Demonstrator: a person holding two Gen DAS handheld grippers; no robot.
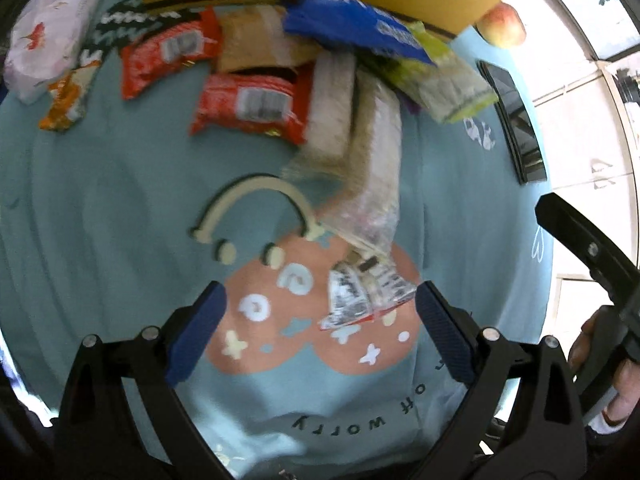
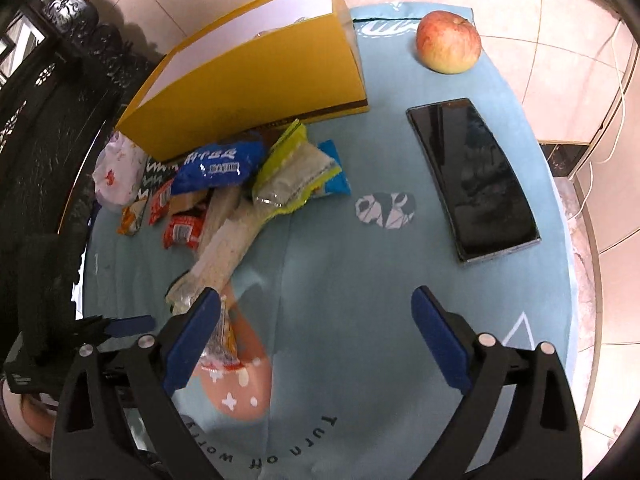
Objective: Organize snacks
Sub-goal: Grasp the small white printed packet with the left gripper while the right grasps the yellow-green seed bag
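With both my claws, left (image 1: 320,320) and right (image 2: 316,332), spread apart and empty, I may knock the snack pile (image 1: 304,92) beside the yellow box (image 2: 256,84).

A red-yellow apple (image 2: 448,42) sits at the upper right of the right wrist view, on the light blue printed cloth (image 2: 340,248) covering the tabletop. Below it, right of centre, a black phone (image 2: 472,178) lies flat, screen up, well apart from the apple. Pale floor tiles (image 2: 560,16) fill the upper right corner, and dark carved furniture (image 2: 48,80) fills the left edge.
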